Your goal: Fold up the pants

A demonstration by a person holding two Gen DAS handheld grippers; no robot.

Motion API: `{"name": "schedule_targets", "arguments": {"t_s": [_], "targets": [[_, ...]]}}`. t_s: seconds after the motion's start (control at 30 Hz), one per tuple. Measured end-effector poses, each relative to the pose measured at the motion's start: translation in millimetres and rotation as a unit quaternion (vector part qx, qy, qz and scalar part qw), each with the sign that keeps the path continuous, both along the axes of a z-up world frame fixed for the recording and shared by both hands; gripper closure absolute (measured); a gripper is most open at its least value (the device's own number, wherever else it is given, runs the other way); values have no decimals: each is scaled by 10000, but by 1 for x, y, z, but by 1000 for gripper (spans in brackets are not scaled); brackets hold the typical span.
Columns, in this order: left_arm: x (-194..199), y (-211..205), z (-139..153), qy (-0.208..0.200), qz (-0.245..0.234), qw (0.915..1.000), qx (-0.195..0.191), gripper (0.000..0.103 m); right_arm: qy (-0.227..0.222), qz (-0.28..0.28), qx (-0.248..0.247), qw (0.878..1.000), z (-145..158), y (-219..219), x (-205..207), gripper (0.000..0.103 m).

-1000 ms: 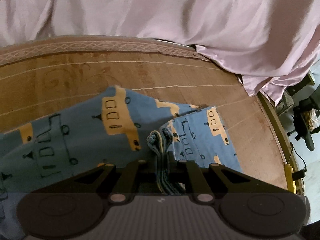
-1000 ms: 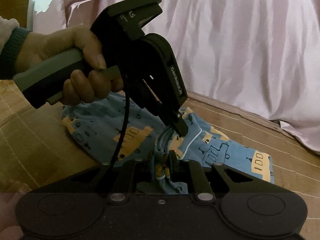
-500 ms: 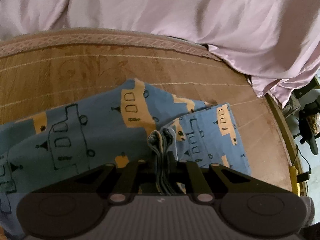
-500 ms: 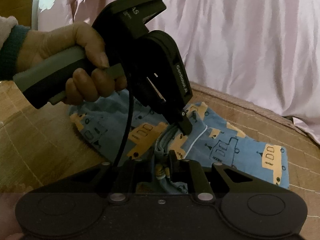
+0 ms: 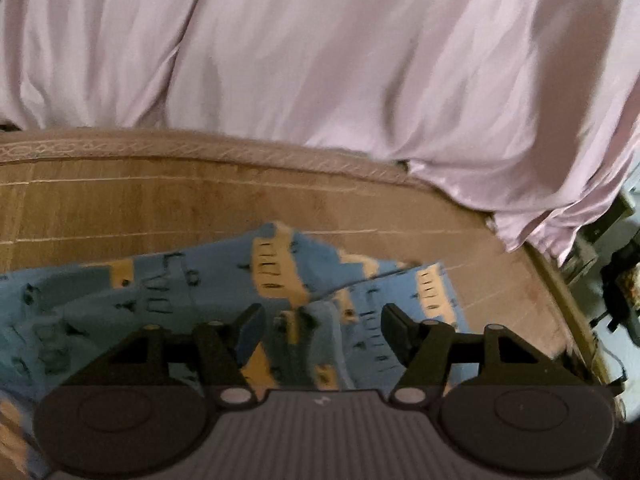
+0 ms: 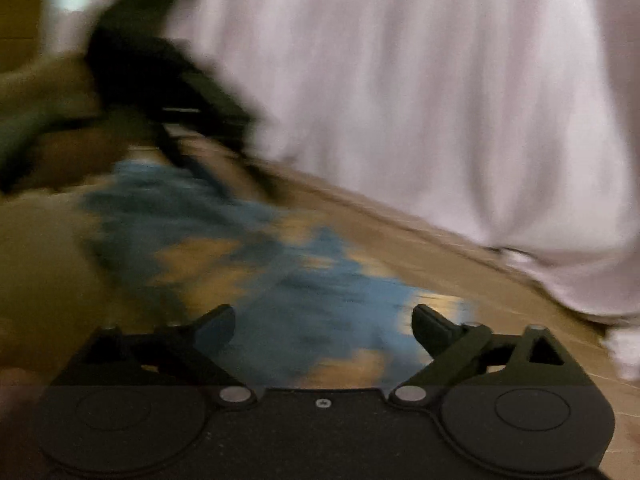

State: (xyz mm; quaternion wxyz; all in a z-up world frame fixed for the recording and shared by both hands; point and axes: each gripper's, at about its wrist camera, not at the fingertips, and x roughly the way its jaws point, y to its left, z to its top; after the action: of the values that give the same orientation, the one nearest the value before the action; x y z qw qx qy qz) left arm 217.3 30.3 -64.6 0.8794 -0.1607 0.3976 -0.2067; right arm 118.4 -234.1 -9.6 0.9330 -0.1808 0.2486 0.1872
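The blue pants (image 5: 168,292) with yellow bus prints lie folded on the woven mat, a bunched edge just ahead of my left gripper (image 5: 322,316). That gripper is open and holds nothing, the fabric lying loose between its fingers. In the blurred right wrist view the pants (image 6: 280,264) spread out in front of my right gripper (image 6: 323,318), which is also open and empty. The left gripper's black body (image 6: 160,92) shows there as a smear at upper left, above the pants' far end.
The brown woven mat (image 5: 160,208) has a patterned border along its far side. A pale pink sheet (image 5: 360,60) hangs behind it and drapes over the mat's right corner. Dark equipment (image 5: 624,300) stands beyond the mat's right edge.
Both grippers were shut on the bunched pants edge and have now opened, letting it drop onto the mat. Both views have tilted up and back, the right one with strong motion blur.
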Motion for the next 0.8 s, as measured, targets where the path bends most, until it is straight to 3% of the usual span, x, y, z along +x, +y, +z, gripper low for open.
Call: {"name": "schedule_targets", "arguments": {"t_s": [0.1, 0.2, 0.33, 0.47, 0.57, 0.67, 0.7, 0.73, 0.8], "targets": [[-15, -16, -6, -206, -14, 9997, -134, 38, -4, -581, -91, 9983, -5, -32, 36, 7], [-21, -30, -18, -91, 93, 9994, -325, 38, -52, -864, -302, 9958, -14, -54, 70, 7], [-21, -41, -31, -166, 301, 9992, -201, 38, -251, -627, -404, 9969, -19, -54, 93, 3], [-20, -34, -43, -50, 327, 9992, -228, 41, -136, -389, -1018, 9940, -39, -44, 116, 1], [-23, -27, -45, -70, 275, 9992, -294, 43, 20, -577, -729, 9957, -44, -61, 130, 1], [-27, -28, -41, -107, 260, 9995, -133, 42, -30, -950, -927, 9912, -36, -68, 133, 1], [-29, -28, -38, -114, 381, 9992, -18, 33, -121, -1056, -997, 9893, -32, -68, 129, 1], [-31, -27, -35, -152, 535, 9984, 48, 32, -196, -1091, -1010, 9887, -26, -68, 121, 1], [-35, -24, -31, -367, 604, 9974, -115, 32, -240, -986, -862, 9911, -16, -67, 98, 1]]}}
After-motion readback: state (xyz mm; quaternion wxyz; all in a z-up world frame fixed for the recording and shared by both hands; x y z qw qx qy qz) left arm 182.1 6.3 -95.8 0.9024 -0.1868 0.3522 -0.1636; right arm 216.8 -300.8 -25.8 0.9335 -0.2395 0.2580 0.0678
